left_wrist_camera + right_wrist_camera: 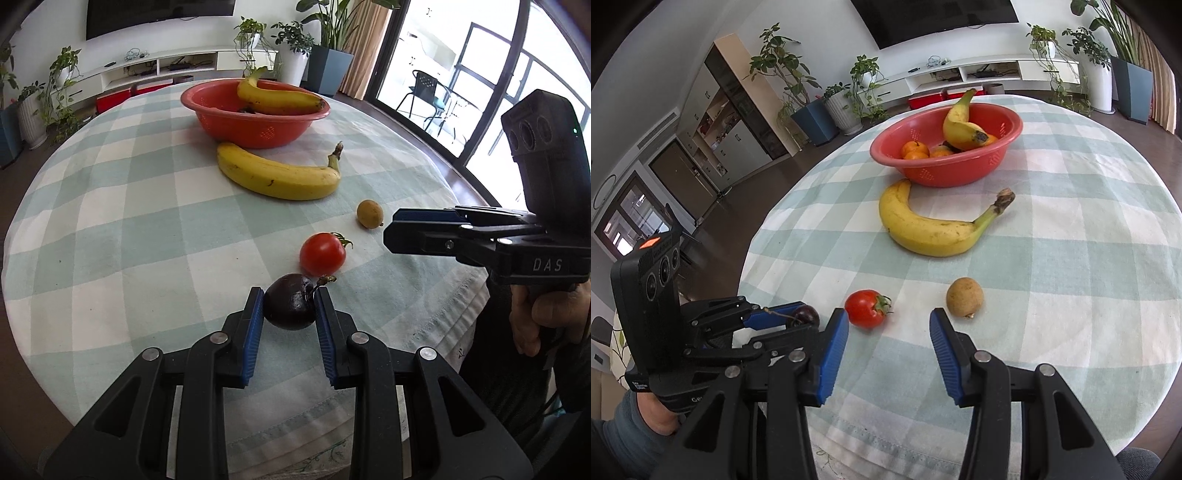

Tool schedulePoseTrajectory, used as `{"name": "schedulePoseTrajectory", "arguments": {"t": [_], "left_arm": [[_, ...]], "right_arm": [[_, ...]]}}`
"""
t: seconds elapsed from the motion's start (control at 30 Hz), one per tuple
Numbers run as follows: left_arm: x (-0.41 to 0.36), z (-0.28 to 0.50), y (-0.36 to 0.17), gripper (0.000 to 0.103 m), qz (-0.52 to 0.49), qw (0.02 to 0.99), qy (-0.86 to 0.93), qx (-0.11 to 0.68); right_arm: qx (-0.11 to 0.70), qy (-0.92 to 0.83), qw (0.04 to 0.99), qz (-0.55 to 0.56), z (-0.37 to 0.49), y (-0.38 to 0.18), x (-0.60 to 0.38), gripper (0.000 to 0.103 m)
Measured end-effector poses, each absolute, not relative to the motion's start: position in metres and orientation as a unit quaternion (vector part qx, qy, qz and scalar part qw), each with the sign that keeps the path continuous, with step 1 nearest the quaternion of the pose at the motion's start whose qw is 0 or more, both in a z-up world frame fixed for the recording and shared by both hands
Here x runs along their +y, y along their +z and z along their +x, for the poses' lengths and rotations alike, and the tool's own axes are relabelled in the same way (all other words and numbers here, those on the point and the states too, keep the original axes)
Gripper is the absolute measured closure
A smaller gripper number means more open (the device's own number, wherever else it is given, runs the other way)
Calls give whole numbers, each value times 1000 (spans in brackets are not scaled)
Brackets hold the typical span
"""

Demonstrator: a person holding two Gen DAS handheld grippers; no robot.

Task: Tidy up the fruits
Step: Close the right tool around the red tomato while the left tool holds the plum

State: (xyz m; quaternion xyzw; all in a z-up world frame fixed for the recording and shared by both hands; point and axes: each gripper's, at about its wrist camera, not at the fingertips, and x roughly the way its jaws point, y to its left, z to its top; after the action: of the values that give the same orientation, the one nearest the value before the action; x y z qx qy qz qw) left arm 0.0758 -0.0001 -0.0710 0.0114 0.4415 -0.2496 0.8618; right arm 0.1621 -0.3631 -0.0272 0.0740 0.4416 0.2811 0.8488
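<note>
My left gripper (289, 301) is shut on a dark purple cherry (290, 306) with a short stem, just above the checked tablecloth; the cherry also shows in the right wrist view (804, 315). A red tomato (322, 254) (867, 308) and a small brown longan (369, 213) (964, 297) lie just beyond. A loose banana (277, 173) (931, 229) lies in front of the red bowl (255, 122) (945, 162), which holds a banana and oranges. My right gripper (889, 325) is open and empty, low over the cloth, short of the tomato and longan; it also shows in the left wrist view (388, 232).
The round table (1071, 258) has a green-and-white checked cloth, its near edge close below both grippers. Potted plants, a white TV shelf and glass doors stand beyond the table.
</note>
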Motion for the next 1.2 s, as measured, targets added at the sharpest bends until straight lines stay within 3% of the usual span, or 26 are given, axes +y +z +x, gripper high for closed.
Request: {"name": "schedulePoseTrajectory", "arguments": {"t": [0.5,0.9,1.2], "left_arm": [[26,78,-73,77,-21,867,-240,437],[28,79,-75,77,-29,866,-238,438],[28,79,-76,77,-29,867,-236,438]], "right_arm": [[461,270,845,-38,175,-40,-301,57],[469,253,844,-60,183,-52,-294,66],[471,262,842,-37,181,-48,-301,67]]}}
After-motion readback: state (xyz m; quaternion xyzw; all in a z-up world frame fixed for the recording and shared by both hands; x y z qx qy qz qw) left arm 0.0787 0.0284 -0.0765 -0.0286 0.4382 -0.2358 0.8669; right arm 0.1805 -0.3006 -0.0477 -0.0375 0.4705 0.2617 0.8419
